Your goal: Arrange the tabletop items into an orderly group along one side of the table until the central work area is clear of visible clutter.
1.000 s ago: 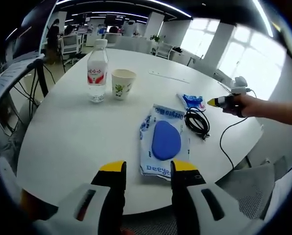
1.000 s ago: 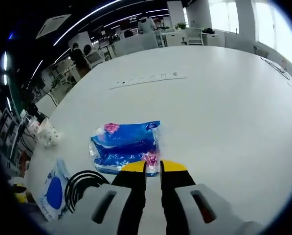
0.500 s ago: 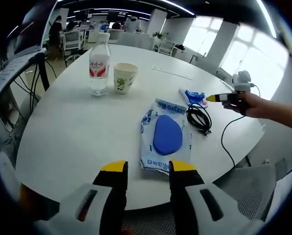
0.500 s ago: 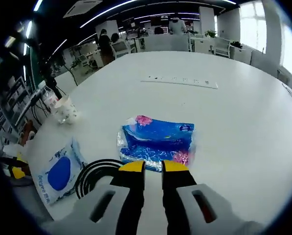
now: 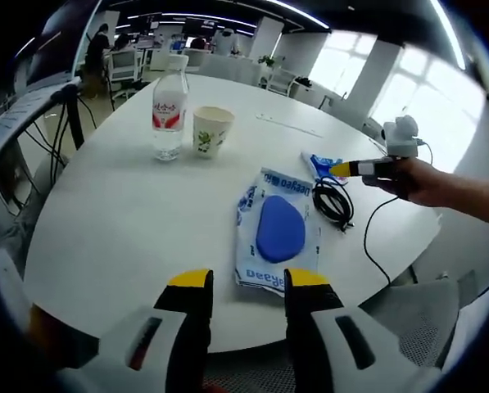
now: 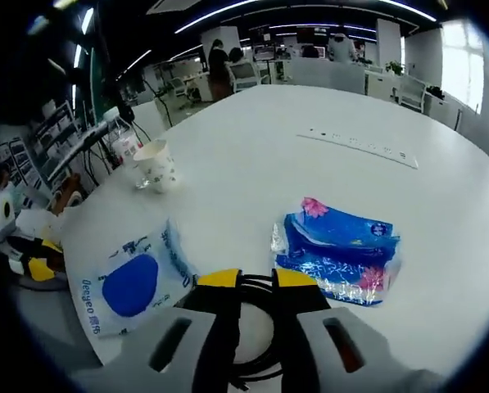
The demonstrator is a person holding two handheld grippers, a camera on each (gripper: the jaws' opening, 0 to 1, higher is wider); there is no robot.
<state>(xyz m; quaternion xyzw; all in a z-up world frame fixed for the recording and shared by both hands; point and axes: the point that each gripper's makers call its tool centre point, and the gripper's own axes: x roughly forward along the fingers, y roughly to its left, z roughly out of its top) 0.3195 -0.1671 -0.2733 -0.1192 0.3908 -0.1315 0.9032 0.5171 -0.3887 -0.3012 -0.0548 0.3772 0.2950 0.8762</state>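
Round white table (image 5: pixel 121 213) in an open-plan office: ceiling strip lights, bright windows on one side, desks and chairs behind, people far back. A mesh chair (image 5: pixel 416 315) sits at the table edge near the right hand.

Left gripper view: the left gripper (image 5: pixel 242 284) hangs over the near table edge, jaws apart with a clear gap, nothing between them. Just past its tips lies a white pouch (image 5: pixel 275 231) with a blue oval, flat on the table. Beyond it a coiled black cable (image 5: pixel 332 203), one strand trailing off the table edge. Just behind the cable, a blue packet (image 5: pixel 322 166). Further left and well apart from these stand a bottle (image 5: pixel 169 109) with a white cap and a red label, and a paper cup (image 5: pixel 212 132) with a green print, both upright, just beside each other. A pale strip (image 5: pixel 289 125) lies flat further back. The right gripper (image 5: pixel 337 169), held in a hand (image 5: pixel 412 180), comes in from the right, its yellow tip over the blue packet.

Right gripper view: right gripper (image 6: pixel 250 278) jaws are parted by a narrow gap above the cable (image 6: pixel 256 327); gripping nothing that I can see. Packet (image 6: pixel 338 254) to the right, pouch (image 6: pixel 133 274) to the left, cup (image 6: pixel 156 166) and bottle (image 6: pixel 123 146) further off, strip (image 6: pixel 359 146) behind.

Writing: pouch reads "Deeyeo"; bottle label lettering too small to read.
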